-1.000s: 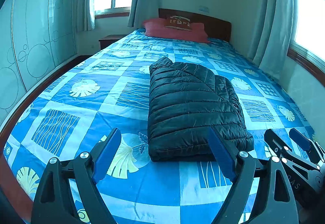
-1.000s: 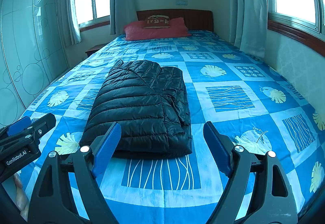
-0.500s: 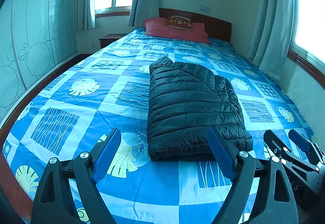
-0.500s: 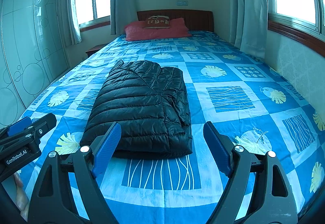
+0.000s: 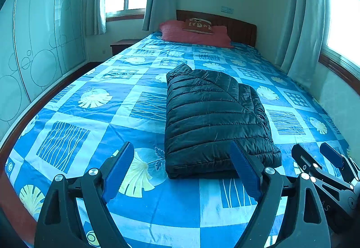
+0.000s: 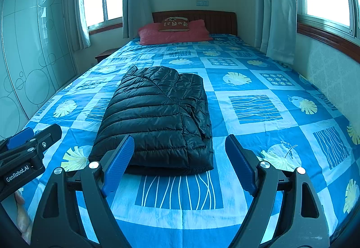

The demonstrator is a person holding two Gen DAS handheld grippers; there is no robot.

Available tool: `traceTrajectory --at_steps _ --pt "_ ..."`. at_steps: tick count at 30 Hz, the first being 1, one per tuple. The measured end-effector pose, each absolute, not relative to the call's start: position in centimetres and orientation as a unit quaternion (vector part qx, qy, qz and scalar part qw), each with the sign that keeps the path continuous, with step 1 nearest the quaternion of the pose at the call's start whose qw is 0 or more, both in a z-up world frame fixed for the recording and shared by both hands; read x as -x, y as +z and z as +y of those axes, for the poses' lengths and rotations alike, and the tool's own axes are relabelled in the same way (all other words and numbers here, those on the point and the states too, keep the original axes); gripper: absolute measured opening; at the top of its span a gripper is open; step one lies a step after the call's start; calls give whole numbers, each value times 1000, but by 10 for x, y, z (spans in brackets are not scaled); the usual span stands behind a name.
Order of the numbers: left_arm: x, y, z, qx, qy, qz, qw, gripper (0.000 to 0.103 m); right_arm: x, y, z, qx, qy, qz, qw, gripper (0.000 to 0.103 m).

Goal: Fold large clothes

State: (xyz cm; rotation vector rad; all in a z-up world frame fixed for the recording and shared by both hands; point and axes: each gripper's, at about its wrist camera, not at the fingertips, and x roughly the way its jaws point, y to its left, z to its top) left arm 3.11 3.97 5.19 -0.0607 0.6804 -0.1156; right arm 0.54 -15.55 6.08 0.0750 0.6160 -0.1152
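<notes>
Left wrist view first: left gripper [image 5: 182,166] is hovering over the foot of the bed [image 5: 67,135], tilting down, jaws spread wide and holding nothing. Black puffer jacket [image 5: 211,117] is lying folded in a neat rectangle mid-bed, just past the blue pads. Right gripper [image 5: 315,158] is poking in at the lower right, also apart.

Right wrist view: same deal, right gripper [image 6: 180,162] is hanging open and empty, jacket [image 6: 157,117] sitting just ahead, nothing blocking it. Left gripper [image 6: 33,135] is showing at the left edge. Red pillow [image 6: 175,33] is resting by the headboard [image 6: 213,21].
</notes>
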Motion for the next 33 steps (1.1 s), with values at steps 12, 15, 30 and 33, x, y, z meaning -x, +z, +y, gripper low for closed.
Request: traceTrajectory --at_steps 12,15,30,33 --pt "-38 52 39 21 -54 338 939 85 -5 60 -155 -36 -56 303 951 83" --pt "-41 53 40 20 -52 332 941 85 -6 60 -155 -37 -57 304 950 83" --pt "-54 44 46 19 -35 324 945 88 -16 49 -162 -42 -53 315 947 83" --pt "-64 36 50 19 -35 335 941 88 -20 46 -169 -41 -60 318 945 83"
